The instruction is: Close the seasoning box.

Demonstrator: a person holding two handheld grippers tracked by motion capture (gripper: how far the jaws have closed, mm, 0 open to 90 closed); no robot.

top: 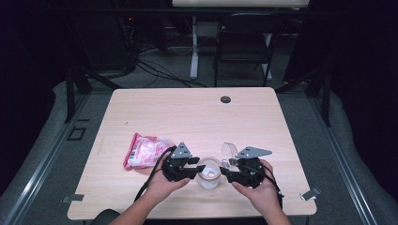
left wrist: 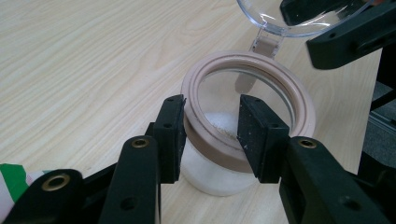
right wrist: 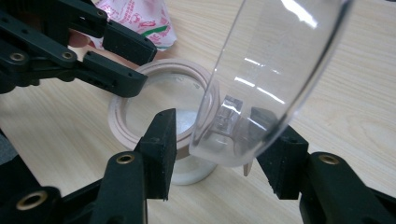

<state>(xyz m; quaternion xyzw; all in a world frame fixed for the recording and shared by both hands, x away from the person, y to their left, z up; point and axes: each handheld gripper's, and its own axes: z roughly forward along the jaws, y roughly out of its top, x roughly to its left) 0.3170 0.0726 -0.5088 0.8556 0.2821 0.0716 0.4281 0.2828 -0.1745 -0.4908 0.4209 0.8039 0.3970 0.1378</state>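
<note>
The left gripper [left wrist: 209, 135] has its two black jaws astride the near rim of a small clear jar [left wrist: 219, 172] with a tan collar ring [left wrist: 247, 70] round its mouth. One pad lies against the outside of the ring, the other stands inside the mouth with a little air between it and the ring's inner edge, so the jaws are partly open and not pinching. White grains lie in the bottom of the jar, just beyond the inner pad.

The right gripper [right wrist: 219, 149] comes at the same jar [right wrist: 187, 172] from the opposite side. Its jaws stand wide, with the hinged clear lid [right wrist: 261, 79] tipped upright between them. The lid's lower edge sits in the gap, but whether either pad presses on it I cannot tell.

In the high view the left gripper [top: 190, 169] and right gripper [top: 233, 174] face each other across the jar [top: 209, 173], each in one of the person's hands near the table's front edge. The lid [top: 228, 153] rises just behind the right gripper. Beyond the left gripper, near its outer side, lies a pink and white packet [top: 143, 151] on the pale wooden table [top: 197, 112]. Farther off, past the jar and near the table's back edge, sits a dark round grommet [top: 225, 99].
</note>
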